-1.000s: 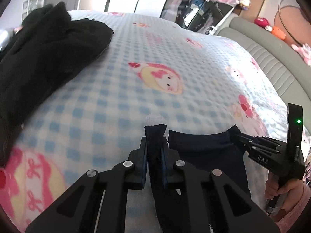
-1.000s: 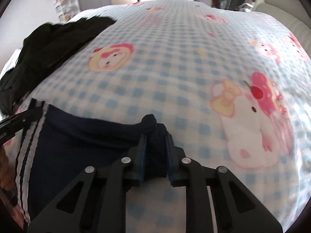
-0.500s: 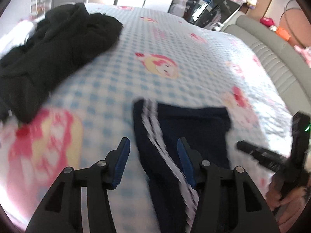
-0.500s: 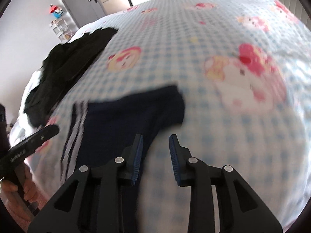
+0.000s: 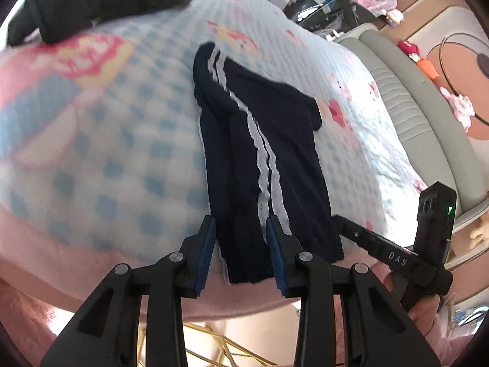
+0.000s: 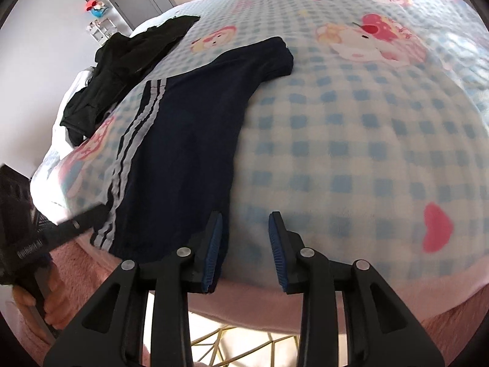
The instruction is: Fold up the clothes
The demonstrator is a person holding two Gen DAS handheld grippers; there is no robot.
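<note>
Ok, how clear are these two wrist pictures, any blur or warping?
Left wrist view: checked blanket smeared by motion blur at left, navy striped garment fairly sharp. Right wrist view: blanket softly blurred, fisheye bulges the bed, black clothes pile readable.

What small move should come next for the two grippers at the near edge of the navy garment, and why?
Probably bring both grippers onto the near hem. The navy garment lies flat. The closing left gripper already straddles the hem; the opening right gripper frames only blanket, just beside the garment's edge, so it should shift toward the cloth.
</note>
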